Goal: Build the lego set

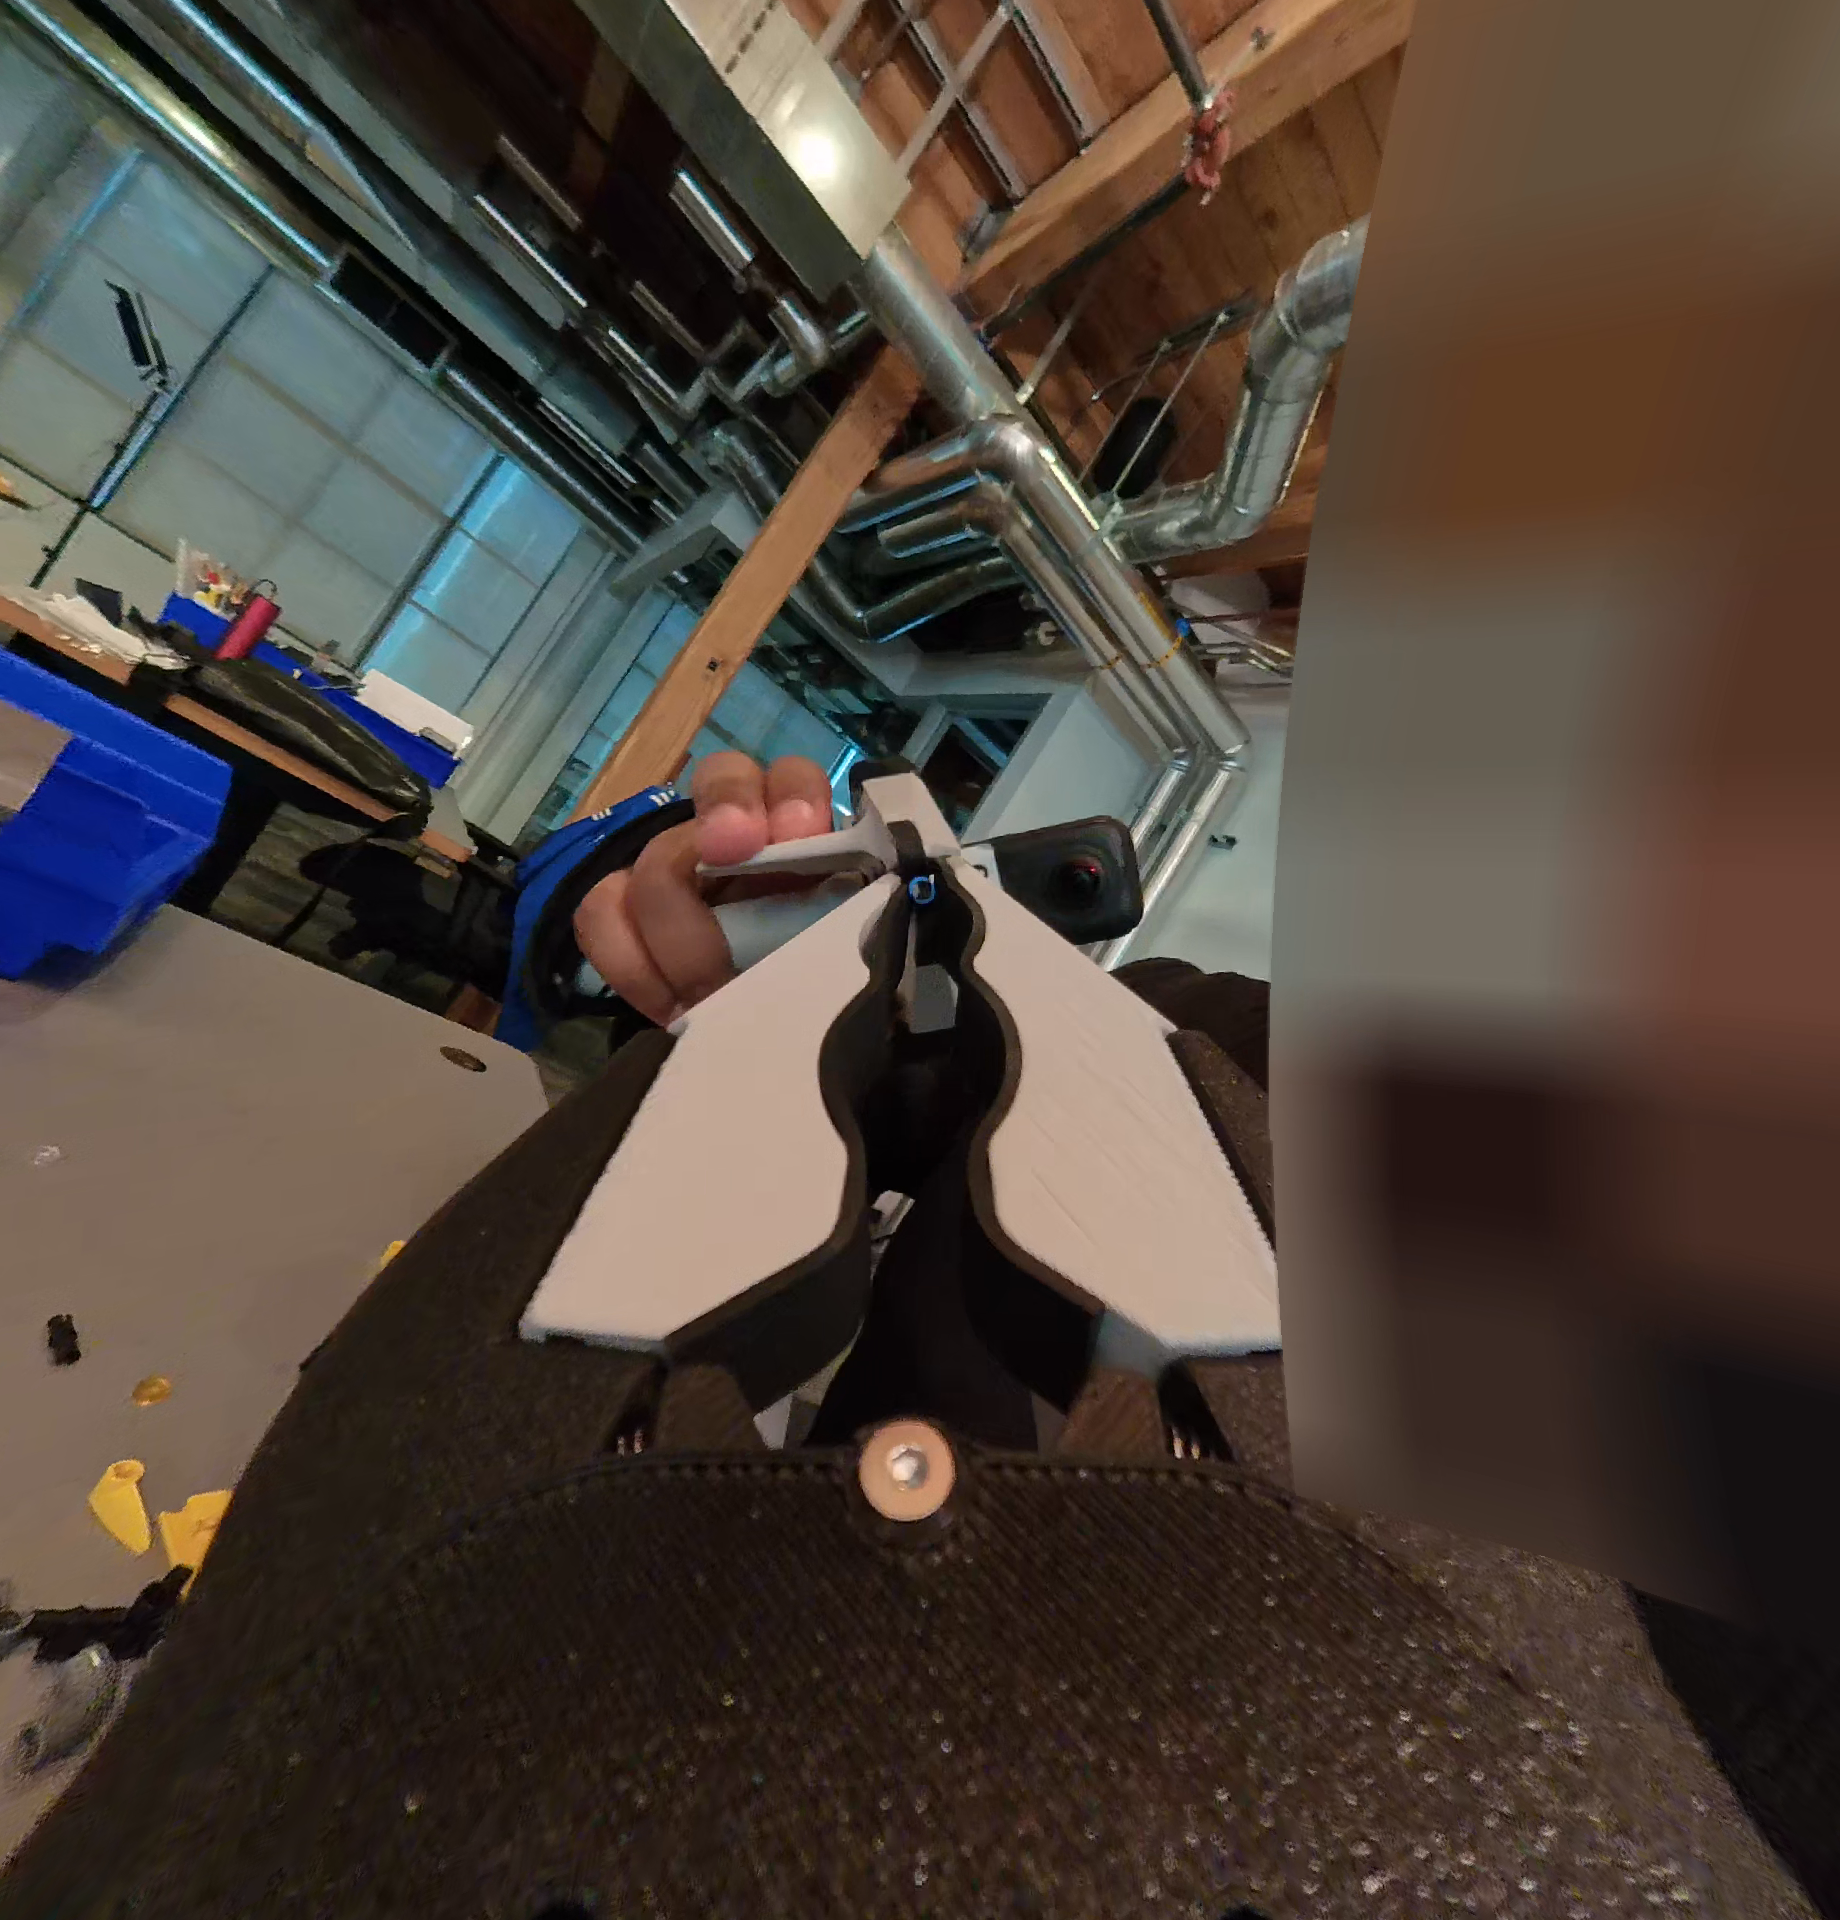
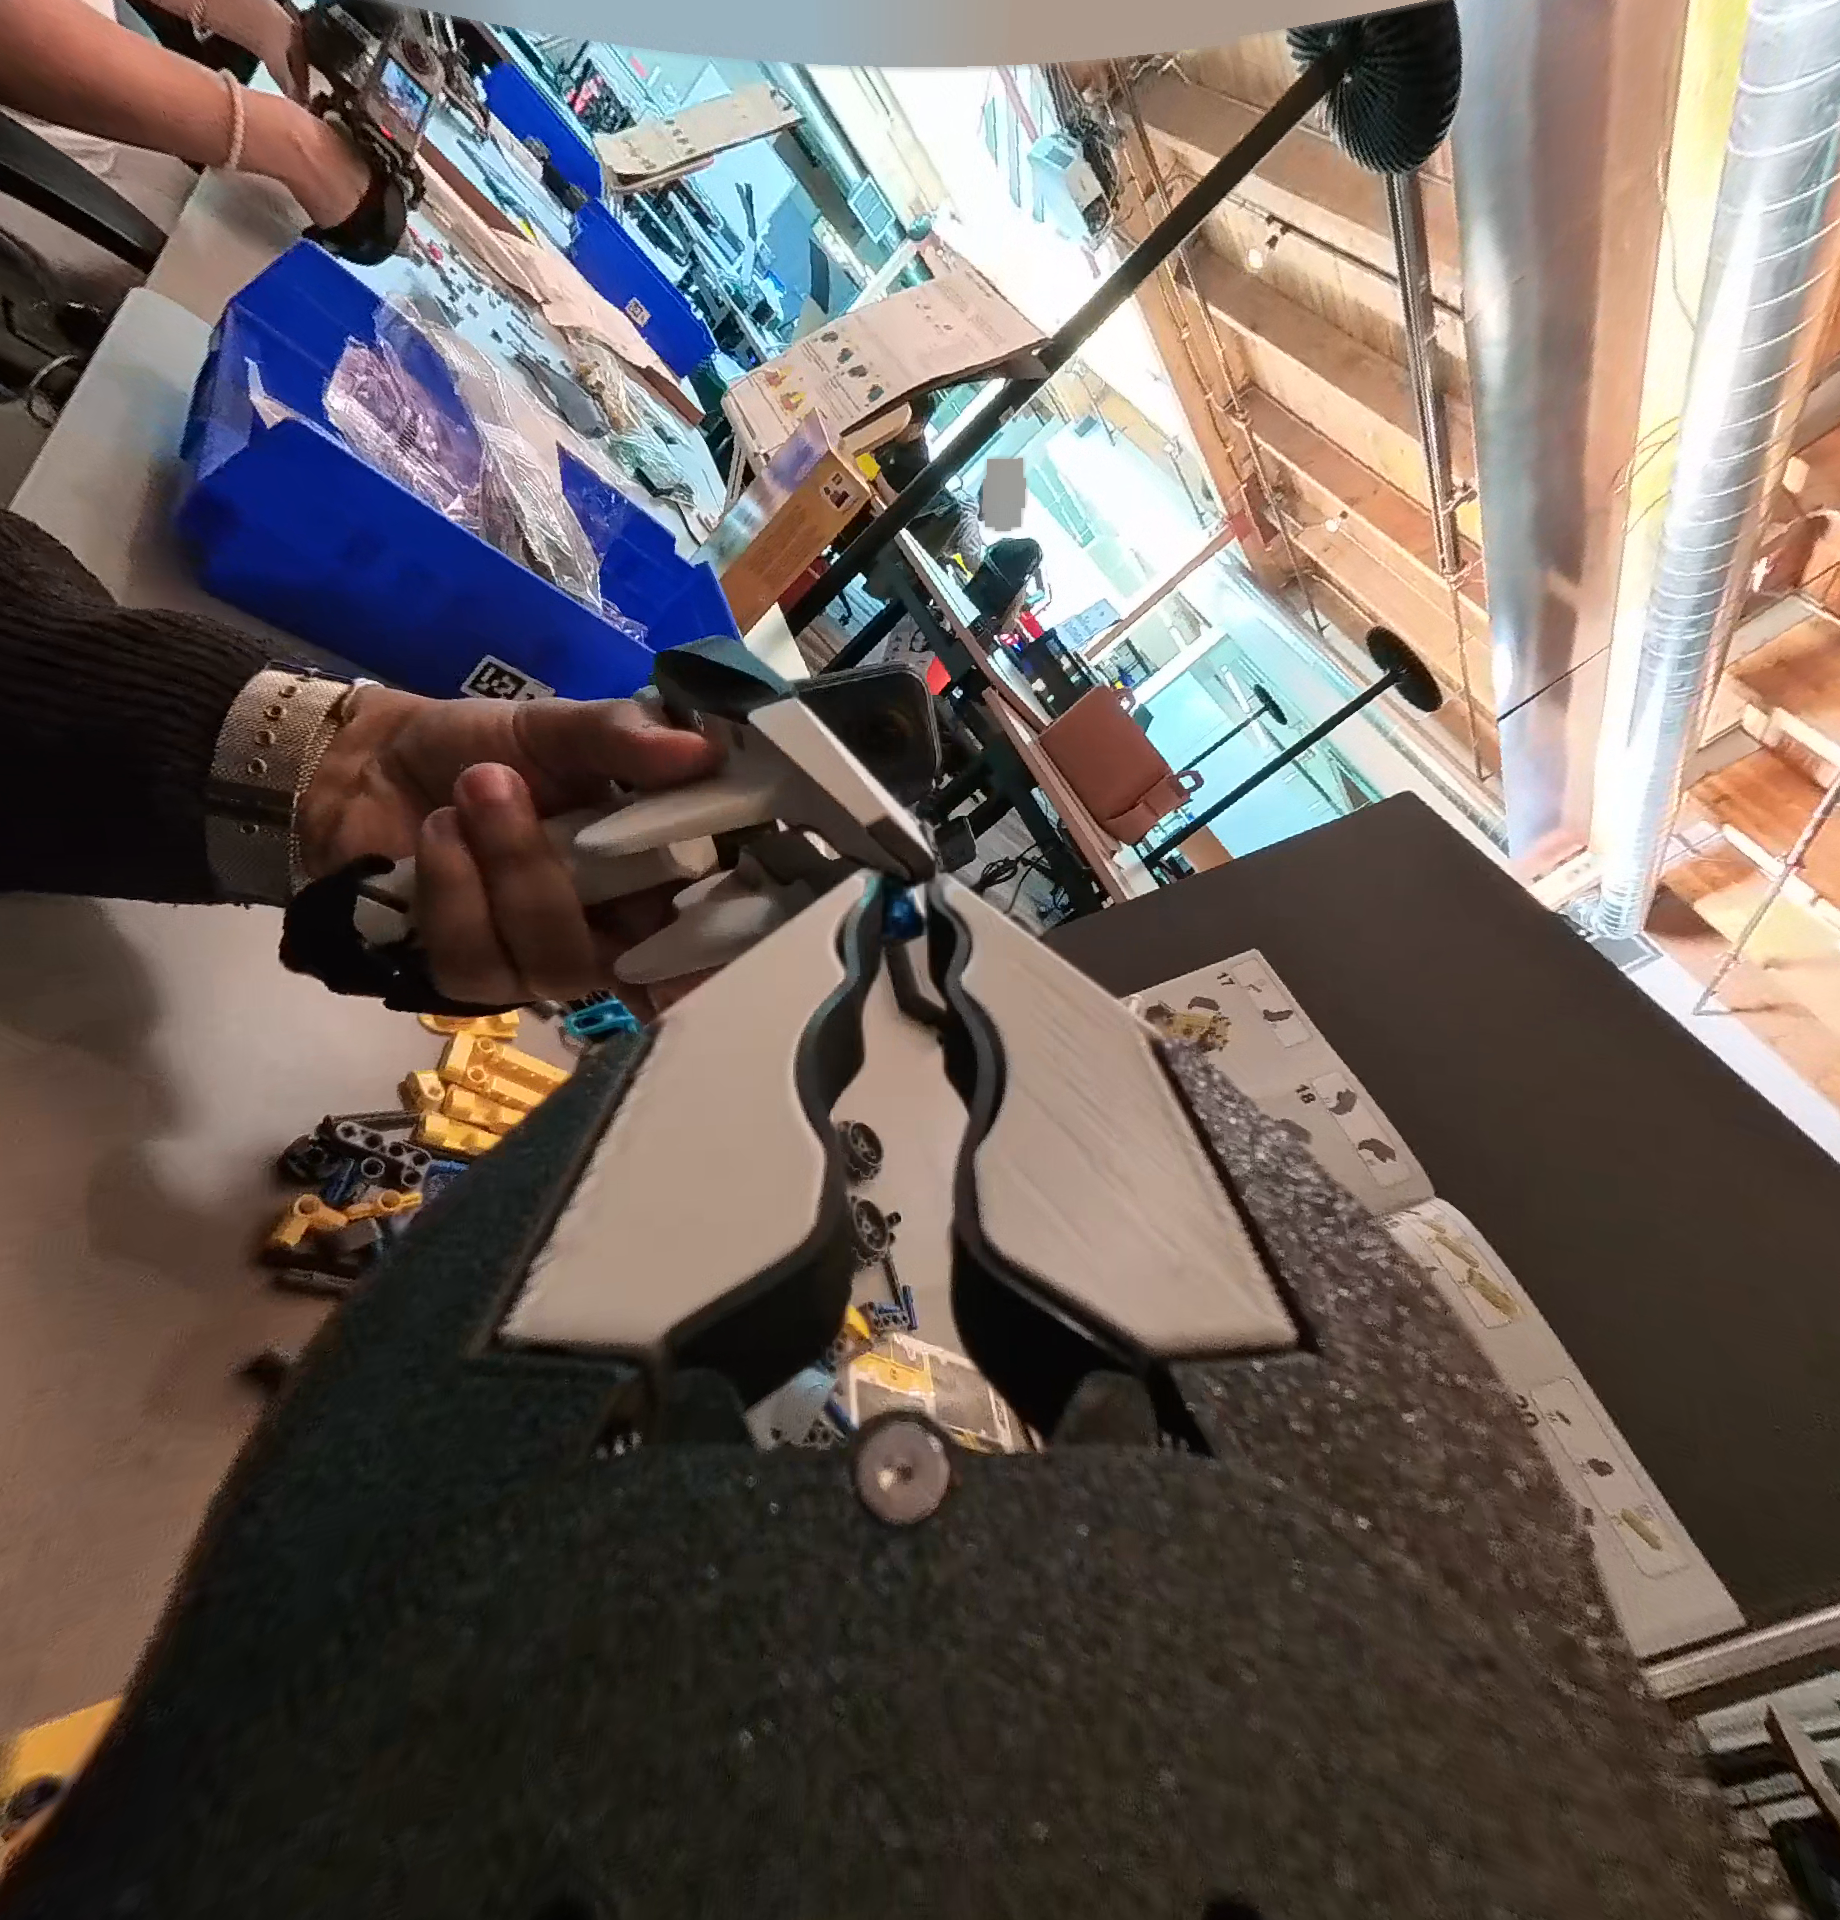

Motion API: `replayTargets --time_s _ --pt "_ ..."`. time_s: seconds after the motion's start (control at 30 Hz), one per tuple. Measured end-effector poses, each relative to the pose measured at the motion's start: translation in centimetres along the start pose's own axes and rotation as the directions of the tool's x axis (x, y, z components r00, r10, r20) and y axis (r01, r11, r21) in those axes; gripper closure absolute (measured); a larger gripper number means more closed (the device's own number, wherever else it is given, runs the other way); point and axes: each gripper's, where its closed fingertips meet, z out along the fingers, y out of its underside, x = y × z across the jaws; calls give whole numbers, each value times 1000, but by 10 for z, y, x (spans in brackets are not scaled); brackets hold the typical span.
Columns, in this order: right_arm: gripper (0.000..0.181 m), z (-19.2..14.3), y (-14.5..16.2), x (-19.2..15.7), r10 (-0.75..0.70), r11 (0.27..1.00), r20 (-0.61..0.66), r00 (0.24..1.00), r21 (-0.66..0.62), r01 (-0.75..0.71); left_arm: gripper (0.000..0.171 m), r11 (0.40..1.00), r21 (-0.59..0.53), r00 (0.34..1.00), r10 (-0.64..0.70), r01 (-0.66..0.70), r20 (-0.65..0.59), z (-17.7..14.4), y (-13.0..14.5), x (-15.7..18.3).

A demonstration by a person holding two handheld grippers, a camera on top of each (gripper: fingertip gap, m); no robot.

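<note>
Both grippers are held up in the air, tip to tip. In the left wrist view my left gripper is shut on a small grey piece between its black pads. The right gripper, held by a hand, faces it, with a blue pin end at its tips. In the right wrist view my right gripper is shut on the blue pin. The left gripper, held by a hand, touches it from the upper left. I cannot tell if the pieces are joined.
Loose yellow pieces, black beams and small wheels lie on the grey table. An instruction booklet lies on a black mat. Blue bins stand behind. Another person's arm is at the far left. The tips of both grippers are at nearly the same place.
</note>
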Motion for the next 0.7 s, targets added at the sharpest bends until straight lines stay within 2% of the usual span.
replayTargets --time_s 0.03,0.17,0.2,0.23,0.3,0.4,0.43,0.5,0.57,0.6,0.63,0.7 --pt "175 0 0 0 -5 1000 1 1000 -1 5 171 1000 2 1000 -7 7 -2 0 0 0" --pt "177 -1 8 0 29 998 44 999 -57 -27 170 1000 0 999 8 -8 46 -1 0 -8" --pt "177 -2 11 1 45 995 53 998 -86 -41 165 1000 4 998 20 -20 67 -1 0 -10" --pt "177 -4 14 2 57 993 57 997 -109 -51 152 999 28 997 23 -25 76 -3 -4 -11" --pt "177 -12 21 7 73 987 40 997 -148 -66 147 998 63 996 22 -28 91 -9 -12 -13" --pt "177 -31 49 6 173 936 42 984 -317 -151 146 995 62 979 60 -74 196 -18 -16 -27" --pt "177 -41 69 -1 248 882 51 967 -425 -203 146 994 54 971 76 -90 225 -19 -16 -31" --pt "177 -73 115 -22 403 711 43 914 -644 -283 148 994 35 959 95 -108 267 -18 -14 -37" --pt "177 -115 158 -44 518 509 -10 855 -800 -318 147 994 12 953 97 -105 287 -16 -8 -43" --pt "177 -136 173 -56 561 431 -17 828 -848 -309 148 995 3 953 93 -98 290 -14 -6 -45" --pt "177 -153 184 -66 583 382 -6 812 -880 -281 148 996 -4 953 89 -92 288 -12 -3 -46" --pt "177 -180 197 -80 583 342 70 809 -925 -166 148 996 -17 954 86 -85 287 -9 1 -48"
